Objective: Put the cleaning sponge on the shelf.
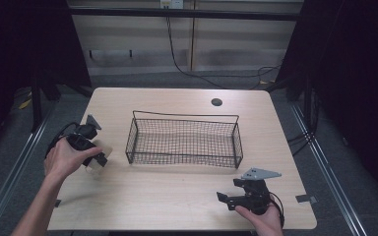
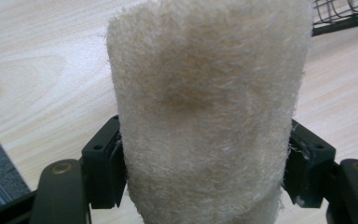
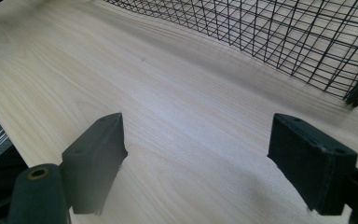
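Fuzzy cream roll, clamped between left gripper's fingers (both sides)

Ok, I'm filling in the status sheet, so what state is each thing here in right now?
Left gripper: shut on the fuzzy roll.
Fuzzy roll: clamped between the left jaws, off the table.
Right gripper: open, nothing between the jaws.
Wire basket: upright on the table, empty.

Left gripper raised off table at left, jaws clamped on fuzzy roll. Right gripper low at near right edge, jaws wide, nothing between.
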`<move>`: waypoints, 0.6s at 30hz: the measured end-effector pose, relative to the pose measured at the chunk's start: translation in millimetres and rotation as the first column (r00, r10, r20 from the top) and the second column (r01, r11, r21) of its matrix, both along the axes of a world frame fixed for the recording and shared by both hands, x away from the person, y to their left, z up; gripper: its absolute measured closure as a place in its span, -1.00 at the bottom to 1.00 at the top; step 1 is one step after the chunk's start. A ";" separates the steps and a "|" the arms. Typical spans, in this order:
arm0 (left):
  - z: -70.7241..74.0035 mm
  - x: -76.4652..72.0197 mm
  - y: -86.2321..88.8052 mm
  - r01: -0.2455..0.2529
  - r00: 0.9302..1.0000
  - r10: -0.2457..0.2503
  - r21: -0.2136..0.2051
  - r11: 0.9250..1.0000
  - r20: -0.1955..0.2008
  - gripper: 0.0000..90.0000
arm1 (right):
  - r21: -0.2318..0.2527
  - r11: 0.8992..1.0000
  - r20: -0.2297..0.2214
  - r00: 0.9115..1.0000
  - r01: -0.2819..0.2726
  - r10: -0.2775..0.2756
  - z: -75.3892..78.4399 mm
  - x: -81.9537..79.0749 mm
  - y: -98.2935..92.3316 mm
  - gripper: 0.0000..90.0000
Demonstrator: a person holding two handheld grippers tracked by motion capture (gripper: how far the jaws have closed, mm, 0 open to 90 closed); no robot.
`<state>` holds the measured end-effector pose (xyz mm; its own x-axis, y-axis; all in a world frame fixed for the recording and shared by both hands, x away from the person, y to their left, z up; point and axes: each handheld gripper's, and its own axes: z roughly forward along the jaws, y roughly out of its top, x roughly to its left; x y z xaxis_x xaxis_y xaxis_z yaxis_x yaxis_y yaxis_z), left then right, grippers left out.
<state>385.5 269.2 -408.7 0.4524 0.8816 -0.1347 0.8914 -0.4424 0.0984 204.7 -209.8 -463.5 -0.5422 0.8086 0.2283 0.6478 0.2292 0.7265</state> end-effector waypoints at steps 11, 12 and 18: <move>18.9 -4.7 0.2 0.033 0.999 -0.033 -0.005 0.999 0.005 -0.37 | 0.000 1.000 -0.002 1.000 0.000 0.000 -0.1 0.1 0.3 -0.59; 19.6 -5.1 0.0 0.031 1.000 -0.031 -0.006 0.999 0.002 -0.37 | 0.000 1.000 -0.002 1.000 -0.001 0.001 0.0 0.0 0.2 -0.59; 26.6 -6.8 0.6 0.051 0.999 -0.051 -0.004 0.999 0.004 -0.37 | 0.001 1.000 -0.004 1.000 -0.005 0.005 -0.2 0.2 0.5 -0.59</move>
<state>378.7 269.8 -382.1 0.4972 0.8569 -0.1360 0.8673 -0.4869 0.1033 204.9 -209.3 -463.7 -0.5457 0.8054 0.2315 0.6491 0.2316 0.7245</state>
